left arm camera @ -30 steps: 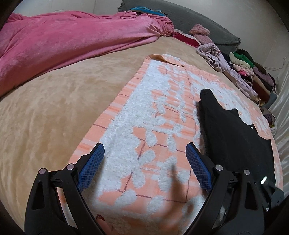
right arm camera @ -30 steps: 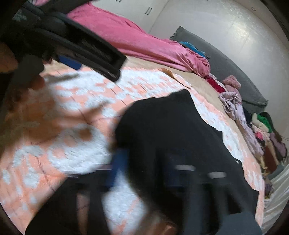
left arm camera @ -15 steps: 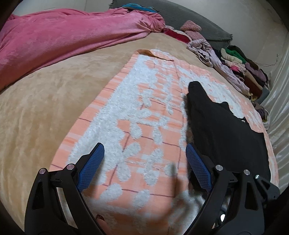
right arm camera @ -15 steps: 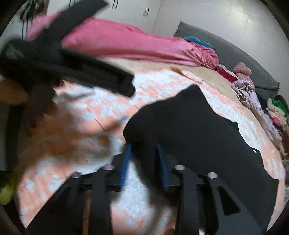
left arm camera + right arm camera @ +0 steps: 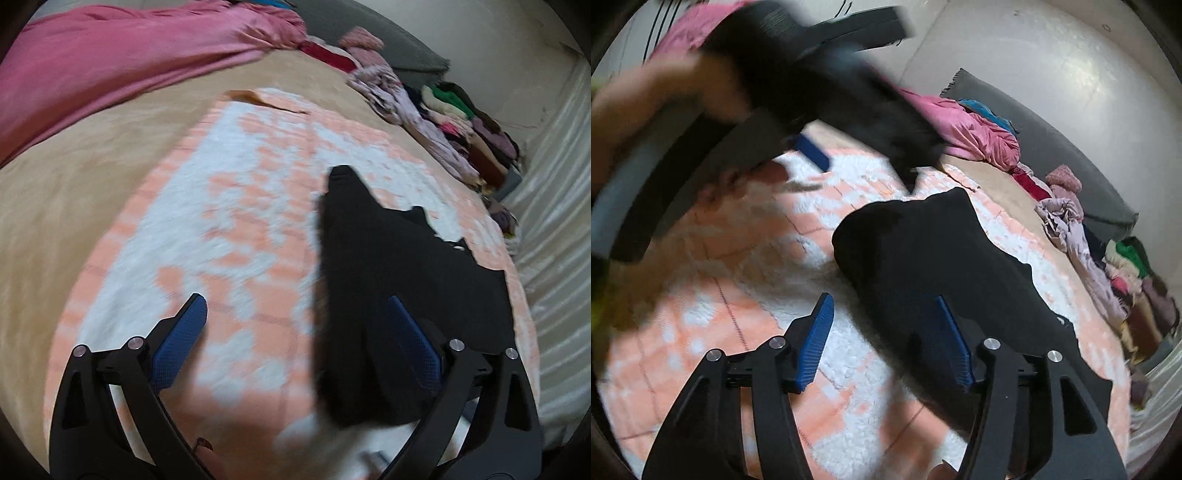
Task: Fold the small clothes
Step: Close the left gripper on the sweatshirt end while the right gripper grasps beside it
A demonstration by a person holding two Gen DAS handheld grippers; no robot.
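Bed's orange-and-white towel (image 5: 258,229) carries the black garment (image 5: 388,280), over whose near edge my left claw (image 5: 295,347) has swung, wide and empty; right view: my right claw (image 5: 886,339), pinching half a second ago, now gapes, so regrasp next.

Orange-and-white towel (image 5: 236,206), tan blanket (image 5: 92,184), pink bedspread (image 5: 110,62), grey cushion (image 5: 1052,155), heaped clothes (image 5: 461,125)

Tan bed (image 5: 92,192) under an orange-white towel (image 5: 236,229); pink blanket (image 5: 122,62) bunched beyond the towel, clothes pile (image 5: 465,129) right of it, grey cushion (image 5: 1052,147) against pale wall (image 5: 1034,62).
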